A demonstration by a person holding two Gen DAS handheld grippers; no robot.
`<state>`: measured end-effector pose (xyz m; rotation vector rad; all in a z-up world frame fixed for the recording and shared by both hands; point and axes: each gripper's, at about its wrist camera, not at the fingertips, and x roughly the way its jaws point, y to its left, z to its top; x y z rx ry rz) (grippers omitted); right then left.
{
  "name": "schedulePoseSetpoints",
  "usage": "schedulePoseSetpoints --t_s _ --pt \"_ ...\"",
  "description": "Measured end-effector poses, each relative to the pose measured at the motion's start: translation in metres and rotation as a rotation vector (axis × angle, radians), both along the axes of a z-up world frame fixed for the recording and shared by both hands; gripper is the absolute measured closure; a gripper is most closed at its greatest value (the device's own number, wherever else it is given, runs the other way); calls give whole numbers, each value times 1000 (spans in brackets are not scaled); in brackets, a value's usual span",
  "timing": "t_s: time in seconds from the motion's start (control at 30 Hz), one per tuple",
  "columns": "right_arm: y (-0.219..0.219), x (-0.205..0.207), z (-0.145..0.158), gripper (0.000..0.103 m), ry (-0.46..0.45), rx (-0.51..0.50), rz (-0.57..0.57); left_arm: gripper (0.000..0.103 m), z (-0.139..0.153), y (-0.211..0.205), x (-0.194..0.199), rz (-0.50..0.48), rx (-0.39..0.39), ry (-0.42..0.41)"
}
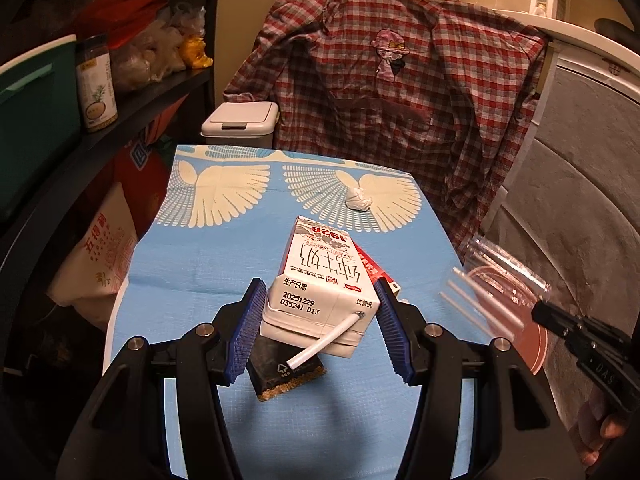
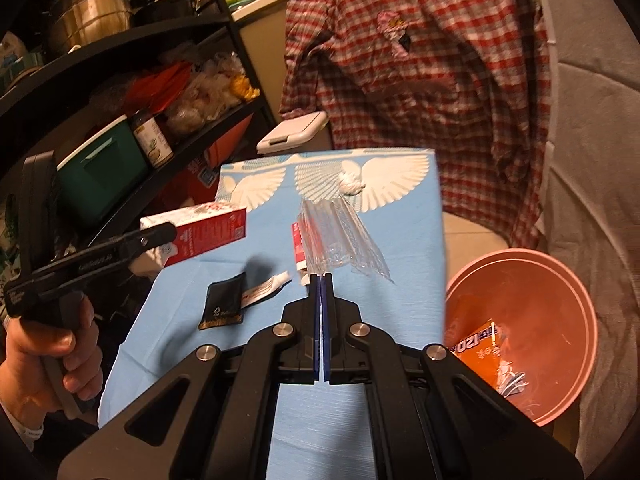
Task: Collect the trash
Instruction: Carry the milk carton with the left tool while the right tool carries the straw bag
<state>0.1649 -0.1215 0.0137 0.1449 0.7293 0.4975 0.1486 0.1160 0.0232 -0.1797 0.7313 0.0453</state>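
Milk carton (image 1: 320,280) clamped in left claw (image 1: 320,320); right claw (image 2: 321,280) pinches clear wrapper (image 2: 340,236).

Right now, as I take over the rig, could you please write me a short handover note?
Left gripper: shut on the milk carton, lifted off the table.
Right gripper: shut on a clear plastic wrapper.
Pink basin stands on the floor to the right of the table; an orange packet is already in it.
Left on the table: crumpled tissue, black sachet, small white tube, red-and-white packet.
Left to do: drop both held pieces in the basin, then collect the rest.
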Motion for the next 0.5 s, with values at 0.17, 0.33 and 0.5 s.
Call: schedulePoseSetpoints --t_s 0.17,0.33,0.5 --pt "-12 -3 6 102 -23 1 -34 48 5 -6 -5 -4 -2 -11" --pt "-23 -5 10 102 -42 -10 -72 48 8 -14 -7 -17 -4 -18" --pt "-35 -5 12 102 -55 -29 -118 48 10 -28 -6 -42 -5 -25"
